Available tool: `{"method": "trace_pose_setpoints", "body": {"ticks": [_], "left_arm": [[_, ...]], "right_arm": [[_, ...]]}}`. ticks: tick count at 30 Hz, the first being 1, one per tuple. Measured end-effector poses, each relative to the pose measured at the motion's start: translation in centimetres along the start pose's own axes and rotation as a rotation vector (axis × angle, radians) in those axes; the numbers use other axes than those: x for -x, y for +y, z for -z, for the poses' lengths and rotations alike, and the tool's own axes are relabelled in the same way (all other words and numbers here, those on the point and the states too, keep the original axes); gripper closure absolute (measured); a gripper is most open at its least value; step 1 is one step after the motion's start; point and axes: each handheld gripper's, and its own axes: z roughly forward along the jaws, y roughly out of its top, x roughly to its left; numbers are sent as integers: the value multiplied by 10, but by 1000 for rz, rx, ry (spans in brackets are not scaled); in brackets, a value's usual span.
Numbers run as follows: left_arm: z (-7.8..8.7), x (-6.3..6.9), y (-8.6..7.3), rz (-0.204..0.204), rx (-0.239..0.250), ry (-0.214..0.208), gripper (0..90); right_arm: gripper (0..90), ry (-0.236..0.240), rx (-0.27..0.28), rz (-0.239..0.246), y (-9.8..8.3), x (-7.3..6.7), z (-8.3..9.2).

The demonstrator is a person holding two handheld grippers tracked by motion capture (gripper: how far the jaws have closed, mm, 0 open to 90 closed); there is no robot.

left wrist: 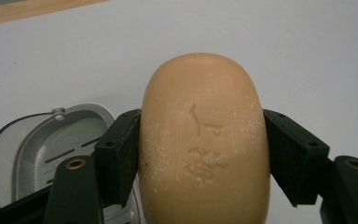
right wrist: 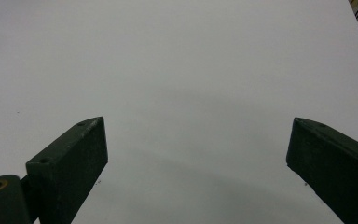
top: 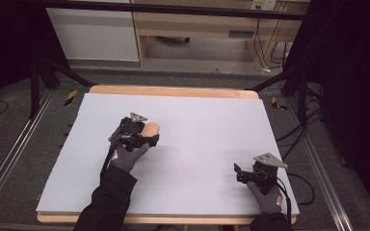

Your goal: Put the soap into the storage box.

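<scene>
A tan oval soap bar [left wrist: 203,84] with embossed marks sits between the two black jaws of my left gripper [left wrist: 201,140], which is shut on its long sides. In the high view the soap bar [top: 151,128] pokes out past the left gripper [top: 147,135] at the table's left middle. A grey soap dish [left wrist: 51,144] with slots lies just below and left of the soap, partly hidden by the left jaw. My right gripper [top: 240,174] rests near the front right of the table; its jaws [right wrist: 196,126] stand wide open over bare white surface with nothing between them.
The white table sheet [top: 207,130] lies on a wooden top whose edge [top: 173,90] shows at the back. Dark frame legs and cables stand off the table to both sides, with wooden furniture beyond.
</scene>
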Motion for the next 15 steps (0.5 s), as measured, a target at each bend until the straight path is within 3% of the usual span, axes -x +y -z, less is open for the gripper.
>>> {"method": "trace_pose_setpoints", "body": {"ticks": [15], "left_arm": [[-1, -26, -6, 39, -15, 50, 318]], "right_arm": [[55, -1, 1, 5, 0, 0, -1]]}}
